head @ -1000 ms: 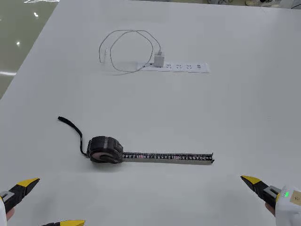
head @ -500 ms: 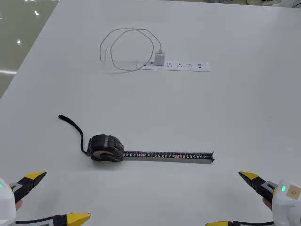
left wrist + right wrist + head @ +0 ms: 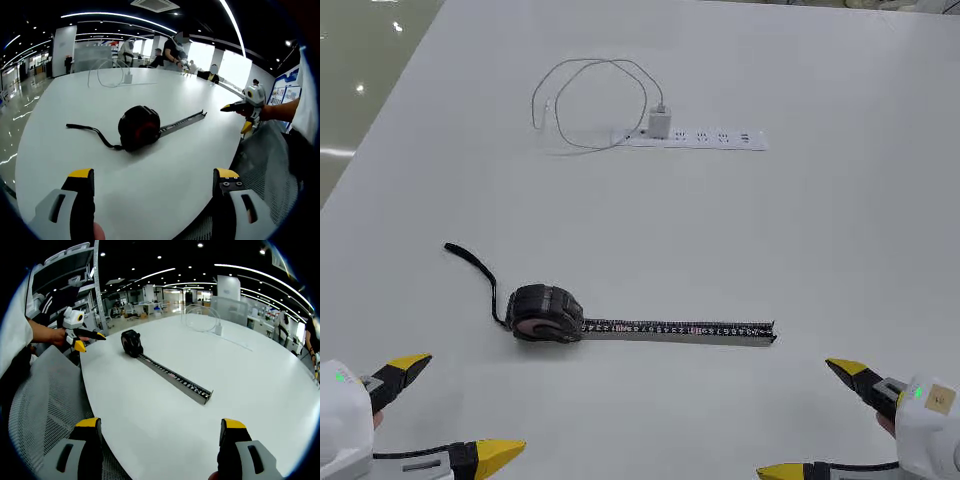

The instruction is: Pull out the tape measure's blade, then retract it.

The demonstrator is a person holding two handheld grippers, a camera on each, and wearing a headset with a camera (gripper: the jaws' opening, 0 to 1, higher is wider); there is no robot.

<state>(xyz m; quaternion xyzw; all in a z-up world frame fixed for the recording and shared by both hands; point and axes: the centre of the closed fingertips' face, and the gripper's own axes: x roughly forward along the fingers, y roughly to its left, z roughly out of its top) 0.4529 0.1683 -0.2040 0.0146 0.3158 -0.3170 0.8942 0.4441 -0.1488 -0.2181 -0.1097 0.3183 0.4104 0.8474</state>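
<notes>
A black tape measure [image 3: 545, 314] lies on the white table [image 3: 740, 230], its blade [image 3: 678, 330] drawn out to the right and resting flat. A black wrist strap [image 3: 475, 270] trails off its left side. My left gripper [image 3: 455, 415] hovers open at the table's near left edge, short of the case [image 3: 140, 127]. My right gripper [image 3: 815, 420] is open at the near right, just short of the blade's end hook [image 3: 205, 396]. Neither one touches the tape measure [image 3: 132, 342].
A white power strip [image 3: 705, 141] with a plugged charger [image 3: 659, 125] and a looped white cable [image 3: 585, 105] lies at the far middle of the table. People sit and stand far behind the table in the left gripper view.
Both grippers have crept slightly forward toward the tape measure. The tape measure and blade have not moved.
</notes>
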